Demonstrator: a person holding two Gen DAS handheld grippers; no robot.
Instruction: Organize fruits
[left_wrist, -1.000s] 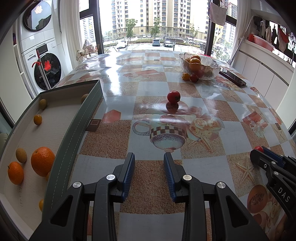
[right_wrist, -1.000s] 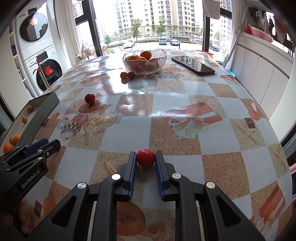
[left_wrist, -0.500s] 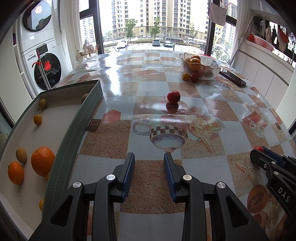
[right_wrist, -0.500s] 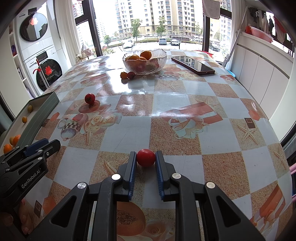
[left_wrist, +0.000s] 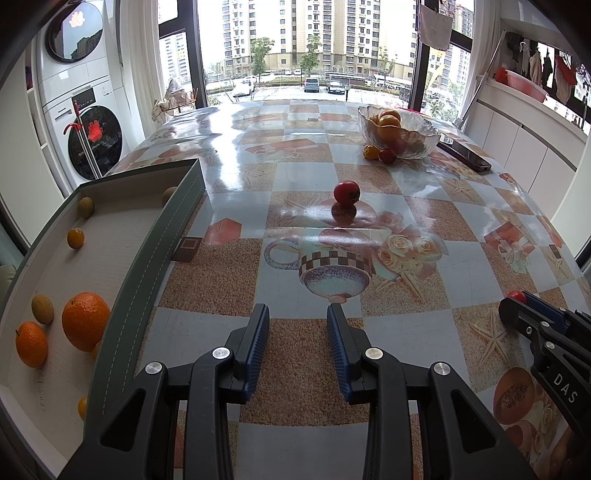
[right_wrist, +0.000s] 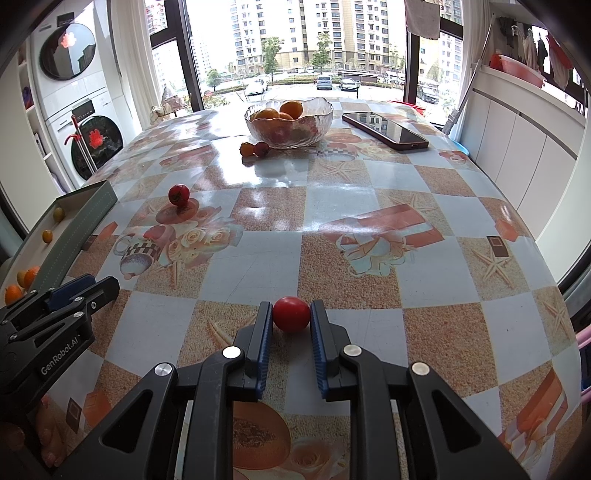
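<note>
My right gripper (right_wrist: 291, 317) is shut on a red tomato (right_wrist: 291, 314) low over the table near its front edge; it also shows at the right of the left wrist view (left_wrist: 517, 306). My left gripper (left_wrist: 297, 325) is open and empty above the table, beside a grey-green box (left_wrist: 155, 251) that holds oranges (left_wrist: 85, 320) and several small fruits. A second red tomato (left_wrist: 346, 192) stands on the table ahead of the left gripper. A glass bowl (right_wrist: 289, 123) of oranges stands at the far side, with two small fruits (right_wrist: 255, 148) next to it.
A phone (right_wrist: 384, 130) lies right of the bowl. The table has a glossy patterned cloth. A washer and dryer stack (left_wrist: 81, 110) stands to the left, white cabinets (right_wrist: 517, 140) to the right. The box sits at the table's left edge.
</note>
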